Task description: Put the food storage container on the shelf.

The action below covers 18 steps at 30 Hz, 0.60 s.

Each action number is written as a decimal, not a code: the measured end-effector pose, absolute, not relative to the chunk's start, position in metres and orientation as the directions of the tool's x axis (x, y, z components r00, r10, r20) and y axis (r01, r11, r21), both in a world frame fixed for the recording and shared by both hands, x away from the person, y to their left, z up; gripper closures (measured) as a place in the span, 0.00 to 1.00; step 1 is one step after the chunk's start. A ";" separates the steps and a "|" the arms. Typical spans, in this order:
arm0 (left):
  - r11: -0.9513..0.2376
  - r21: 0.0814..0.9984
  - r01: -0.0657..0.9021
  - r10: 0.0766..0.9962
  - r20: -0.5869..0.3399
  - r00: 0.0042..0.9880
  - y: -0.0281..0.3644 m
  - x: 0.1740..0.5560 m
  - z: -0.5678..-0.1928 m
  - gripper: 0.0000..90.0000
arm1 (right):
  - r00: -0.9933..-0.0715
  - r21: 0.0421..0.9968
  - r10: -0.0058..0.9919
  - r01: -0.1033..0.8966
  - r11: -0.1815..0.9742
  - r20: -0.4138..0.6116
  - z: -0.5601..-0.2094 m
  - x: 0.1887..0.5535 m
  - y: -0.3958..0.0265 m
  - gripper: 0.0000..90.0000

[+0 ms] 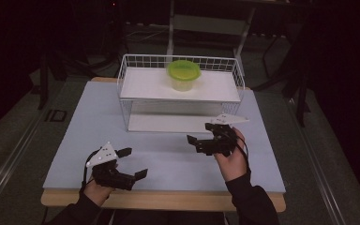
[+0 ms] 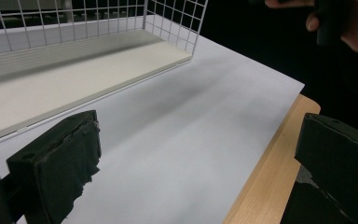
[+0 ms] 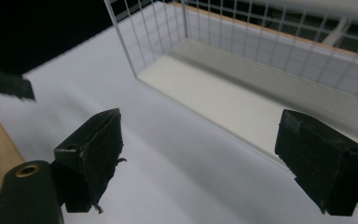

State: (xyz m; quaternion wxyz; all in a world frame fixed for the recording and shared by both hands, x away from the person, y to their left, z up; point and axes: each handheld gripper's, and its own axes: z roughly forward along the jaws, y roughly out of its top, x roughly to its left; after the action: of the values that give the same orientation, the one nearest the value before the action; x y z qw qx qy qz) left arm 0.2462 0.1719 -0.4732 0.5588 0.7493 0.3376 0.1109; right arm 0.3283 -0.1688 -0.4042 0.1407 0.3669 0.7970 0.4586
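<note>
Green-lidded container (image 1: 183,75) sits on rack (image 1: 136,89), seemingly well beyond both tools.

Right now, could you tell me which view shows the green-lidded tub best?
The high view: the tub stands in full on the wire rack's upper shelf. Both gripper views catch the rack's lower shelf and mesh instead.

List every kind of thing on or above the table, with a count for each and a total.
Wire rack: 1
Green-lidded container: 1
Hand-held grippers, left and right, claws open: 2
Total: 4
</note>
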 end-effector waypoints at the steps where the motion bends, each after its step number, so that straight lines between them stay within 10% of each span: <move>1: -0.148 0.912 0.382 0.630 -0.210 0.748 0.172 0.247 -0.474 0.01 | -0.692 0.834 0.714 0.455 0.311 0.111 -0.408 0.327 -0.171 0.16; 18: -0.203 0.902 0.380 0.620 -0.182 0.763 0.166 0.249 -0.480 0.01 | -0.687 0.791 0.718 0.499 0.354 0.112 -0.461 0.301 -0.204 0.16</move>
State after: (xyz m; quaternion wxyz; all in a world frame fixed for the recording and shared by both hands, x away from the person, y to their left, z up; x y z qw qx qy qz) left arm 0.2491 0.1664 -0.4802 0.5409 0.7675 0.3258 0.1108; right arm 0.3011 -0.2039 -0.4613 0.1281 0.3741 0.8128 0.4277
